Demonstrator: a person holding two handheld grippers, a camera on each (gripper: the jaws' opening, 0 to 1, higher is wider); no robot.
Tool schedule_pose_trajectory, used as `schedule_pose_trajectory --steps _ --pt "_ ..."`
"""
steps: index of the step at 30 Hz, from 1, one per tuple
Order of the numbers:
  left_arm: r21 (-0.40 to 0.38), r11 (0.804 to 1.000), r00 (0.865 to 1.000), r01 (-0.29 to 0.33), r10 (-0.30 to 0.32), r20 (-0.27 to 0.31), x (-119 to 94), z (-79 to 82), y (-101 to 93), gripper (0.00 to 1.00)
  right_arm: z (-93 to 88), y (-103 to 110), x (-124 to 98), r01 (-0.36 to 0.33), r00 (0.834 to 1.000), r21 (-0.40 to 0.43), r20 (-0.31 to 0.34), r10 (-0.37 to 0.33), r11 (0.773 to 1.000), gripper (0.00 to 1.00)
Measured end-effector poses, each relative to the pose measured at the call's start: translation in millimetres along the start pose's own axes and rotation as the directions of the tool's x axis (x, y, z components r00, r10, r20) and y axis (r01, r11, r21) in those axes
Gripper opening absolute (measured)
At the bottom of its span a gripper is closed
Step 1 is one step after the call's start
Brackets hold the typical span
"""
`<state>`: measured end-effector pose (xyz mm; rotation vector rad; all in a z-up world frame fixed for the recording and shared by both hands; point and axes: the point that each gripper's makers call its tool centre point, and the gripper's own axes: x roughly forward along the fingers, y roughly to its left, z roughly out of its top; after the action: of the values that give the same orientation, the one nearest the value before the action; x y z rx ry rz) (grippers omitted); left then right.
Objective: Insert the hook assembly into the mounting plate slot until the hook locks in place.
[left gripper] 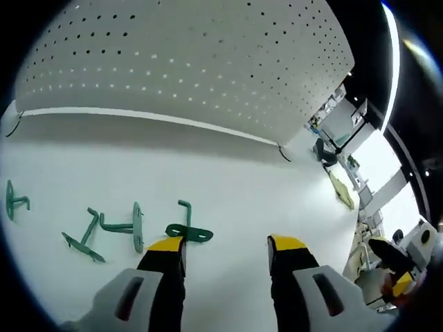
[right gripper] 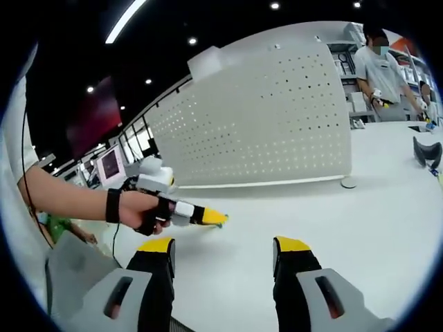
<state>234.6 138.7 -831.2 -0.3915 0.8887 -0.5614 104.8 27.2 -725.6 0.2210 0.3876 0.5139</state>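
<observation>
Left hand-held gripper [left gripper: 225, 243] hovers over the white worktop [left gripper: 277, 194], jaws apart, grasping nothing. Nearest green hook [left gripper: 188, 232] lies just at its left jaw tip; 3 more green hooks [left gripper: 135, 227] [left gripper: 84, 238] [left gripper: 14, 200] lie further left. The perforated mounting plate [left gripper: 194, 62] stands upright behind them.

Right hand-held gripper [right gripper: 225, 245] is likewise released and empty.

Risks: closing off-centre could push the hook along the smooth worktop; a tilted grip would likely misalign its prongs with the plate holes, preventing lock.

Green hooks [left gripper: 131, 227] below pegboard [left gripper: 201, 62]
</observation>
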Motion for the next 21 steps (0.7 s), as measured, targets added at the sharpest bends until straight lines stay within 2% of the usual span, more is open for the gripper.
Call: schedule_pose_trajectory --steps 2,10,13,17,19,21 --pt "0.023 0.999 0.998 -0.041 0.042 -0.04 1.6 -5.5 6.9 0.49 -0.6 -1.6 -1.1 0.004 1.0 0.003 0.0 -0.004 1.0 0.58" --pt "-0.047 0.994 0.995 -0.1 0.1 0.001 2.9 4.4 18.2 0.44 -3.8 -4.8 -2.8 0.017 1.0 0.015 0.0 -0.017 1.0 0.58" --pt "-0.031 0.992 0.992 -0.124 0.125 0.0 2.7 5.7 21.1 0.44 -3.8 -6.0 -2.2 0.019 1.0 0.018 0.0 -0.019 1.0 0.58" --pt "-0.055 0.989 0.991 -0.135 0.135 0.005 4.9 8.5 23.0 0.42 -2.8 -6.7 -1.8 0.017 1.0 0.019 0.003 -0.017 1.0 0.58" --pt "-0.084 0.985 0.989 -0.151 0.151 -0.01 5.8 8.2 24.9 0.37 -1.4 -7.1 -1.8 0.016 1.0 0.019 0.008 -0.016 1.0 0.58" --pt "-0.103 0.985 0.99 -0.139 0.137 -0.024 8.3 7.3 23.4 0.31 -0.1 -7.9 -1.9 0.018 1.0 0.02 0.012 -0.018 1.0 0.58"
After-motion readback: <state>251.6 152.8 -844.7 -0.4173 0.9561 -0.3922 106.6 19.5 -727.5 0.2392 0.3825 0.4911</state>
